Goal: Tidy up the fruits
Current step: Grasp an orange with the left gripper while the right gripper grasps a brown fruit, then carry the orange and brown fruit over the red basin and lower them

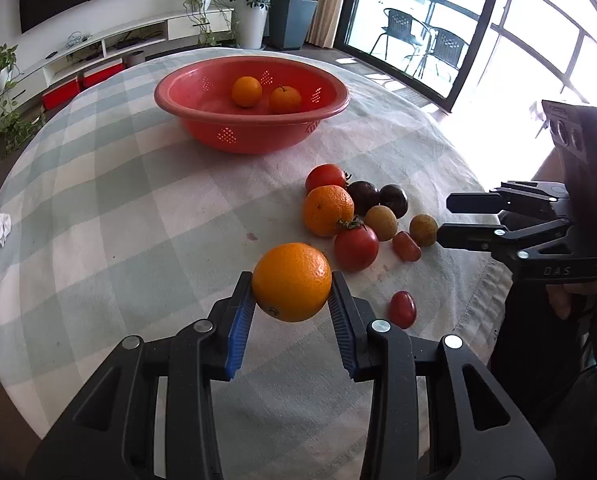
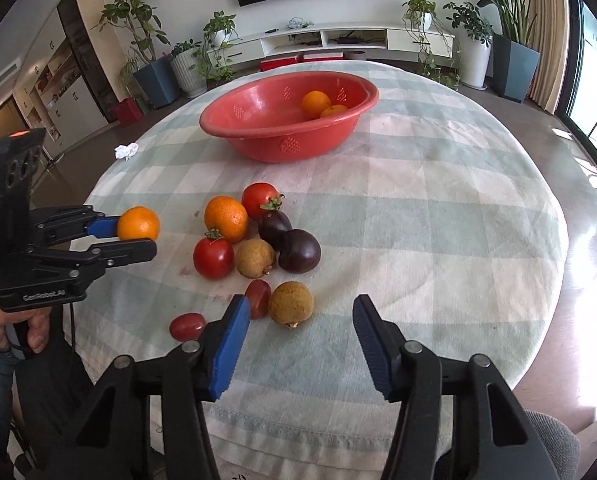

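My left gripper point(image 1: 291, 280) is shut on an orange point(image 1: 291, 282) and holds it just above the checked tablecloth; from the right wrist view the same orange point(image 2: 138, 223) sits between its fingers. A red basin point(image 1: 166, 98) at the far side holds two oranges point(image 1: 246, 91). A pile lies to the right: an orange point(image 1: 327, 210), tomatoes, dark plums, brown round fruits and small red oblong fruits. My right gripper point(image 2: 301, 304) is open over the cloth, with one brown round fruit point(image 2: 290, 304) between its fingertips, untouched by the pads.
A crumpled white tissue point(image 2: 126, 151) lies near the table's left edge. The round table's near edge point(image 2: 298, 432) runs just under both grippers. A person's hand point(image 2: 2, 332) grips the left handle. Plants and a low cabinet stand beyond the table.
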A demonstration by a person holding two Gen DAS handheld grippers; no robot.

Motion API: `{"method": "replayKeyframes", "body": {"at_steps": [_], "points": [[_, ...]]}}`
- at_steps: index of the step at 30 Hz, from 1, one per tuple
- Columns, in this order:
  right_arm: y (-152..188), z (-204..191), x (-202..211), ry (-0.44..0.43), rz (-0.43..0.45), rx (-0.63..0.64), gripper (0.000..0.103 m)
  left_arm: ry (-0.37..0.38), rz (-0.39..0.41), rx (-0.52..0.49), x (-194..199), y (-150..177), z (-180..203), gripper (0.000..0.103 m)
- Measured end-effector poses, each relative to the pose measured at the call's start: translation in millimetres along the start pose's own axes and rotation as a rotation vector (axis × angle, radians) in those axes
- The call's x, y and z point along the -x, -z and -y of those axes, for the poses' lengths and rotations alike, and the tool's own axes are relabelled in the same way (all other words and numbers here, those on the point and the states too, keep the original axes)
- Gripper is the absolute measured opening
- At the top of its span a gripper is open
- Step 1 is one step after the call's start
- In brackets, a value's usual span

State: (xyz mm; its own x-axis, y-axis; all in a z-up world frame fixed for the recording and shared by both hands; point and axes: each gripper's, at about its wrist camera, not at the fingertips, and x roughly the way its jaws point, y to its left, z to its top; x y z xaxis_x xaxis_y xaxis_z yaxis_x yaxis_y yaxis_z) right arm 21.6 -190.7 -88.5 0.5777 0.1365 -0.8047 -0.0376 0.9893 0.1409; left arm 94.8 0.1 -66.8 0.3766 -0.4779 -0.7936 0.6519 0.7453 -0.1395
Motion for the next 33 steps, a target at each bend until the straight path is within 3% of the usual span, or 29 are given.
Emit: {"method": "replayKeyframes", "body": {"at_steps": [6,19,33], "points": [[0.1,-3.6,-11.7,-0.011,-0.031,0.012,0.041,0.012,0.022,0.017,10.8,9.0,10.0,0.035],[-1.7,-8.2,-14.5,-0.036,-0.035,0.027,0.031,0.028,0.024,0.026,5.1,9.0,16.0,0.035],[-2.2,1.3,-1.7,-0.05,-0.004,-0.006,0.03,0.024,0.03,0.036,6.1,9.0,14.5,0.035]]}}
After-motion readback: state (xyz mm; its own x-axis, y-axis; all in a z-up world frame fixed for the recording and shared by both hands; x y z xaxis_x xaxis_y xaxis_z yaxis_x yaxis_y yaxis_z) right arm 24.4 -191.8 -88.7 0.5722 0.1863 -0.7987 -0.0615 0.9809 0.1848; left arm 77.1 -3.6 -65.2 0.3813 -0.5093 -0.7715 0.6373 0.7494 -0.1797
